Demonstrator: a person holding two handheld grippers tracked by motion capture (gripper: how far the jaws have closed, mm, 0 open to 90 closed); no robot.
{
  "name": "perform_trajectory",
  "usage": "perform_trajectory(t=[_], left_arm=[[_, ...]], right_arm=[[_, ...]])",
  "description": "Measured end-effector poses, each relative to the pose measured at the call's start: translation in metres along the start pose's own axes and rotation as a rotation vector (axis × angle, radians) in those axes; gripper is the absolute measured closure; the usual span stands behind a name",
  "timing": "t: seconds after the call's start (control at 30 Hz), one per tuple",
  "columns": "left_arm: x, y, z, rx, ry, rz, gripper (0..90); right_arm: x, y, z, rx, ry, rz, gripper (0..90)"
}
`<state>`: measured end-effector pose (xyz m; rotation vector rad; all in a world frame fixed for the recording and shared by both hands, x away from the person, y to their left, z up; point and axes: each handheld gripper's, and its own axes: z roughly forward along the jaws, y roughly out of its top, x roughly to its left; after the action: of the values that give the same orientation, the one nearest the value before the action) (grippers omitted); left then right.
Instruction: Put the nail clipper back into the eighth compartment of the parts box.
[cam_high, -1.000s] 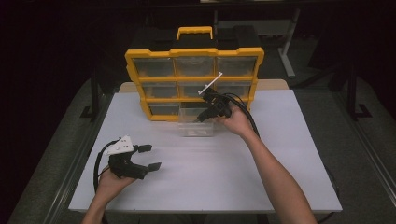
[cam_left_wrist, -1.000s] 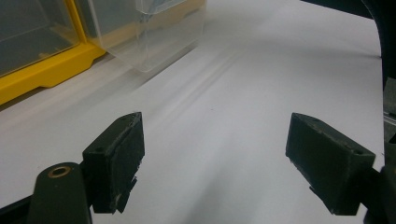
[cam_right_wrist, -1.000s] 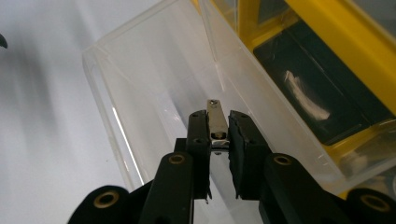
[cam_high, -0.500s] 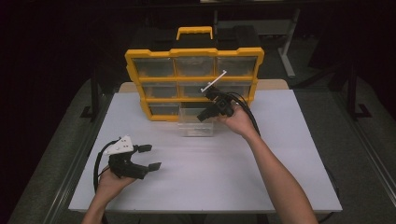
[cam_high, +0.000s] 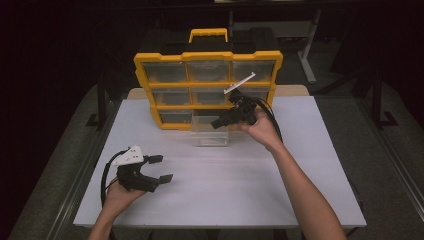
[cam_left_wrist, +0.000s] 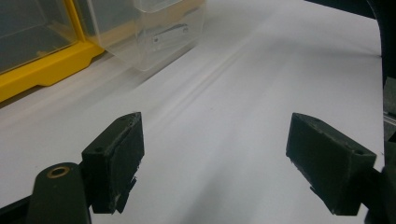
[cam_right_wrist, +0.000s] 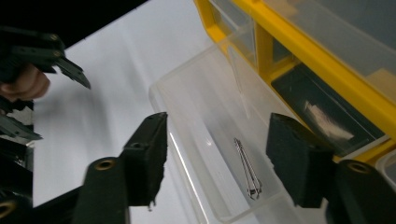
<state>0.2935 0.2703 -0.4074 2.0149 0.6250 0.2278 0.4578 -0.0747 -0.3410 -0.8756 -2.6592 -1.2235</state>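
Pin: thin bent wire piece (cam_right_wrist: 247, 170), silvery, two legs joined at one end, lying flat on the floor of the clear drawer (cam_right_wrist: 196, 140).
Drawer: on the tabletop (cam_high: 240, 175), pulled out before the yellow organizer (cam_high: 207, 90).
Right gripper (cam_right_wrist: 217, 158): mine, just opened, released above the pin.
Left gripper (cam_left_wrist: 212, 163): released, nothing between.

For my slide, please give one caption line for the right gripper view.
Open right gripper above a clear drawer holding a thin metal clip, beside the yellow organizer.
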Motion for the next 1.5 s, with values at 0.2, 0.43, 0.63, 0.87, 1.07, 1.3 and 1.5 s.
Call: perform_trajectory(t=[0.2,0.43,0.63,0.87,1.07,1.3,1.5], left_arm=[[0.000,0.000,0.000,-0.001,0.000,0.001,19.2],[0.000,0.000,0.000,-0.002,-0.003,0.000,19.1],[0.001,0.000,0.000,-0.005,-0.004,-0.003,19.2],[0.000,0.000,-0.001,-0.005,-0.004,-0.010,19.2],[0.000,0.000,-0.001,-0.007,-0.003,-0.002,19.2],[-0.001,0.000,0.000,-0.009,-0.003,0.006,19.2],[-0.001,0.000,0.000,-0.007,-0.003,0.000,19.2]], right_arm=[[0.004,-0.001,-0.009,-0.043,0.025,0.012,26.3],[0.011,-0.005,-0.015,-0.068,0.032,0.012,19.1],[0.019,-0.006,-0.020,-0.082,0.027,0.003,14.0],[0.026,-0.010,-0.023,-0.093,0.033,-0.018,13.7],[0.036,-0.013,-0.027,-0.101,0.039,-0.030,13.8],[0.048,-0.017,-0.029,-0.105,0.044,-0.062,13.8],[0.059,-0.019,-0.024,-0.091,0.053,-0.090,14.0]])
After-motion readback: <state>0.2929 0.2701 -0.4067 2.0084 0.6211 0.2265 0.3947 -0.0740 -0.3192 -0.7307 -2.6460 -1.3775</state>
